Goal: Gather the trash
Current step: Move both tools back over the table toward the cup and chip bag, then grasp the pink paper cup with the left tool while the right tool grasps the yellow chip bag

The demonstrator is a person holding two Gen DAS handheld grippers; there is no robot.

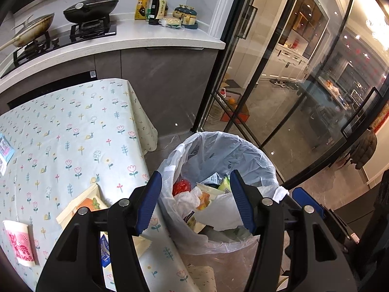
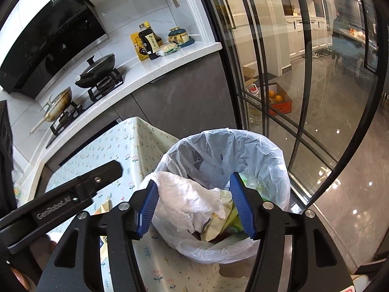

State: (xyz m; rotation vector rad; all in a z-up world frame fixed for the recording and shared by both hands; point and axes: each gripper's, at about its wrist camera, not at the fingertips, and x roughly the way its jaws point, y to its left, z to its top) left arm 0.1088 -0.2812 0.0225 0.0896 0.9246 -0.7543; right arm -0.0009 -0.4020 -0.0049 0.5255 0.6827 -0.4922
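Observation:
A trash bin with a white plastic liner (image 1: 243, 146) stands on the floor beside the table; it also shows in the right wrist view (image 2: 267, 150). It holds wrappers, a red item (image 1: 181, 187) and crumpled tissue (image 1: 187, 199). My left gripper (image 1: 197, 202) is open and empty above the bin's near rim. My right gripper (image 2: 194, 202) is open above the bin, and a crumpled white tissue (image 2: 192, 202) lies between its fingers, against the left finger (image 2: 148, 206). On the floral tablecloth (image 1: 73, 133) lie a cream snack packet (image 1: 82, 204), a pink-and-white paper (image 1: 20, 243), a blue sachet (image 1: 105, 250) and a blue-white packet (image 1: 4, 150).
A kitchen counter (image 1: 158, 39) with stove, pans and bottles runs behind the table. Glass sliding doors (image 1: 279, 85) stand right of the bin. The left gripper's body (image 2: 60, 199) crosses the right wrist view at left. A box with oranges (image 2: 279, 99) sits beyond the glass.

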